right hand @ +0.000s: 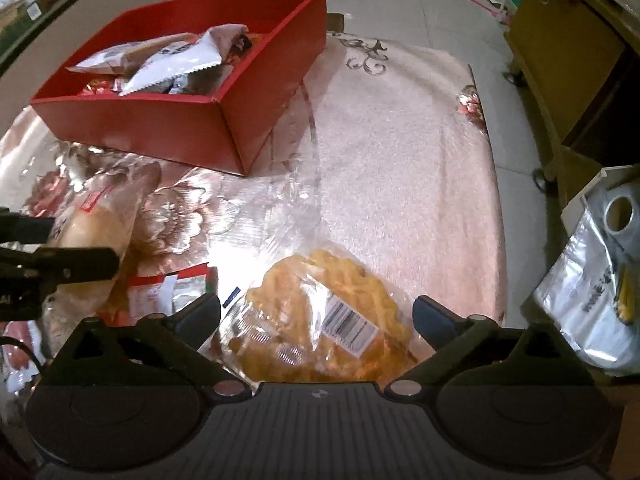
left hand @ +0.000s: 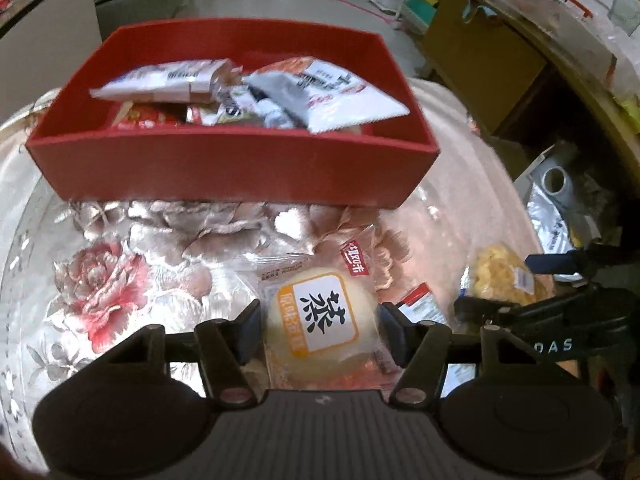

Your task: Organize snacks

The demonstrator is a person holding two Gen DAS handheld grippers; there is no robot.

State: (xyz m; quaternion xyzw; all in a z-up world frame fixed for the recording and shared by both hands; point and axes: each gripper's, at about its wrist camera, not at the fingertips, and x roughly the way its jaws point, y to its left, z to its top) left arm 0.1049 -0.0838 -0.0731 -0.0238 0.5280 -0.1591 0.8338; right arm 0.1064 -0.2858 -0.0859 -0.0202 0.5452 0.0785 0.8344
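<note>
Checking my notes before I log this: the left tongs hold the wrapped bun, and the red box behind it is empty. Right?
Not quite. The red box is not empty: it holds several snack packets, as the left wrist view shows. The left tongs do hold the wrapped bun.

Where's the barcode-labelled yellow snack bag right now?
Right wrist view, bottom centre: yellow snack bag lies on the tablecloth between the right tool's open fingers.

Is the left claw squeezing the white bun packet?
Touching. In the left wrist view the left claw has both fingers pressed against the sides of the bun packet, with no gap showing.
</note>
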